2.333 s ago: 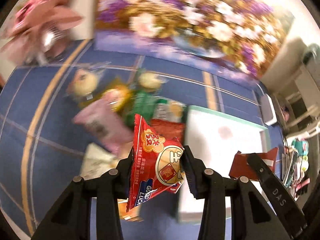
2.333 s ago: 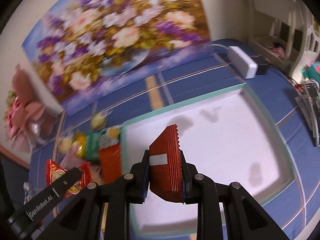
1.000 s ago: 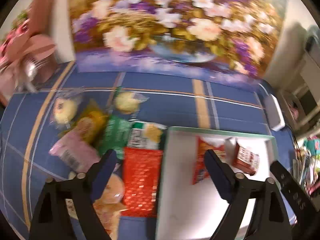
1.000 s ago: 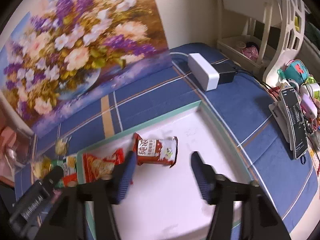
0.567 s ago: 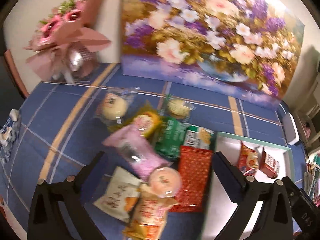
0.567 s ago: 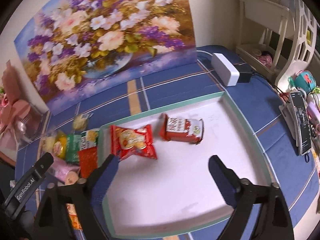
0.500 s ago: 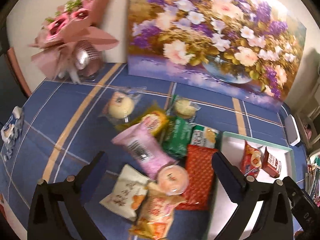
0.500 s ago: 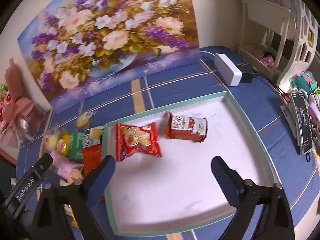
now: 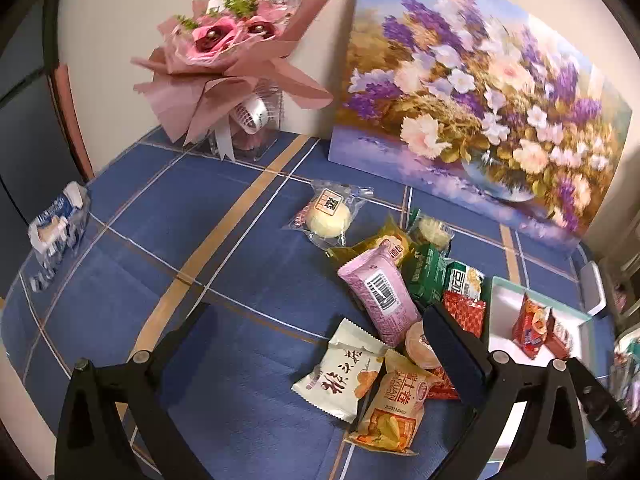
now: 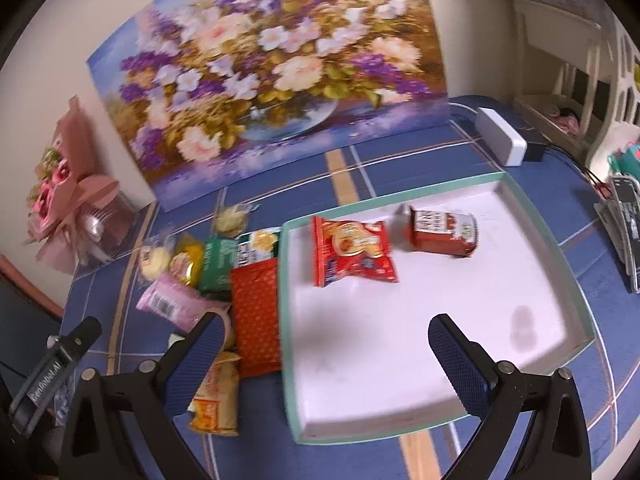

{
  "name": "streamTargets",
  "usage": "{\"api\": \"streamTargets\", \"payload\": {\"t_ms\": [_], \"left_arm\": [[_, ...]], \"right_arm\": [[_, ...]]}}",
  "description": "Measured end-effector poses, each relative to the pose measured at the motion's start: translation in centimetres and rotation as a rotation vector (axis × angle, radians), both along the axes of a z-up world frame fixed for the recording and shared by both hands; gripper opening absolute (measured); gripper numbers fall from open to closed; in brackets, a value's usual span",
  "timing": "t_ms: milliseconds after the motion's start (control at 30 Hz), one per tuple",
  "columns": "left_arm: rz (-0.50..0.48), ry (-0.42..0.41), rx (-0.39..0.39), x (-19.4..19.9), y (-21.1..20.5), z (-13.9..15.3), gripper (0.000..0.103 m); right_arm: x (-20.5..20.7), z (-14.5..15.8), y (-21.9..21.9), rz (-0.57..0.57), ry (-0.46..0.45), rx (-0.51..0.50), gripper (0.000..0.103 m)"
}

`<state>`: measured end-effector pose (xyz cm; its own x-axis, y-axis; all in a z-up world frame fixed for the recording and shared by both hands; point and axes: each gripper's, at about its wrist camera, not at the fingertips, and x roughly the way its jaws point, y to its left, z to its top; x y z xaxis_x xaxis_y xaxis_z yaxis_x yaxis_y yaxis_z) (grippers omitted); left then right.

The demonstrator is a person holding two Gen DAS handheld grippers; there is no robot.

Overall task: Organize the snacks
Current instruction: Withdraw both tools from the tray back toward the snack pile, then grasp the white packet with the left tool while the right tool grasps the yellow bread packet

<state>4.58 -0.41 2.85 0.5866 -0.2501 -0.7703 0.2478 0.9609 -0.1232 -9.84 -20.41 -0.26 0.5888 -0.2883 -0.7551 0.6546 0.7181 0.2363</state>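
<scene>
A white tray with a teal rim (image 10: 552, 240) lies on the blue cloth and holds a red snack bag (image 10: 352, 250) and a dark red packet (image 10: 442, 230). Left of it lies a heap of snacks: a red patterned pack (image 10: 256, 316), a pink bar (image 9: 378, 294), a green pack (image 9: 426, 274), a white pack (image 9: 340, 376), an orange-yellow pack (image 9: 394, 404) and a round bun (image 9: 326, 218). My left gripper (image 9: 320, 344) is open and empty above the cloth beside the heap. My right gripper (image 10: 324, 354) is open and empty above the tray's near left part.
A flower painting (image 9: 480, 92) leans on the back wall. A pink bouquet (image 9: 228, 60) stands at the back left. A blue-white packet (image 9: 56, 228) lies at the far left. A white box (image 10: 500, 140) and a phone stand (image 10: 624, 224) sit at the right.
Both grippers let go of their red snacks, which now lie in the tray, and opened wide. Both then drew back, the left one swinging left over the snack heap.
</scene>
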Motion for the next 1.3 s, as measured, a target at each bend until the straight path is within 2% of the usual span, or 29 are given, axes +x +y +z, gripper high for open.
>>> {"api": "streamTargets", "payload": {"t_ms": [67, 167, 267, 400, 567, 800, 1067, 1300], "left_arm": [[-0.002, 0.010, -0.011, 0.2, 0.8, 0.0, 0.102], [0.021, -0.008, 0.010, 0.3, 1.5, 0.3, 0.102], [0.038, -0.008, 0.038, 0.5, 2.2, 0.4, 0.102], [0.046, 0.088, 0.020, 1.4, 3.1, -1.0, 0.102], [0.018, 0.174, 0.072, 2.2, 2.3, -3.4, 0.102], [0.035, 0.321, 0.020, 3.5, 2.8, -6.9, 0.101], [-0.003, 0.404, -0.007, 4.2, 1.5, -9.3, 0.101], [-0.087, 0.426, 0.038, 4.4, -1.2, -10.5, 0.101]], "right_arm": [[0.5, 0.1, 0.8, 0.031, -0.020, 0.015, 0.103], [1.7, 0.1, 2.2, 0.089, -0.041, 0.051, 0.103], [2.8, 0.0, 3.7, 0.138, -0.027, 0.045, 0.103], [4.5, -0.8, 5.7, 0.194, 0.026, 0.045, 0.103], [5.7, -2.7, 6.8, 0.222, 0.100, 0.055, 0.102], [6.8, -5.3, 6.9, 0.237, 0.184, 0.095, 0.097], [8.2, -7.7, 8.0, 0.265, 0.252, 0.109, 0.091], [8.9, -9.2, 8.4, 0.280, 0.298, 0.105, 0.091]]}}
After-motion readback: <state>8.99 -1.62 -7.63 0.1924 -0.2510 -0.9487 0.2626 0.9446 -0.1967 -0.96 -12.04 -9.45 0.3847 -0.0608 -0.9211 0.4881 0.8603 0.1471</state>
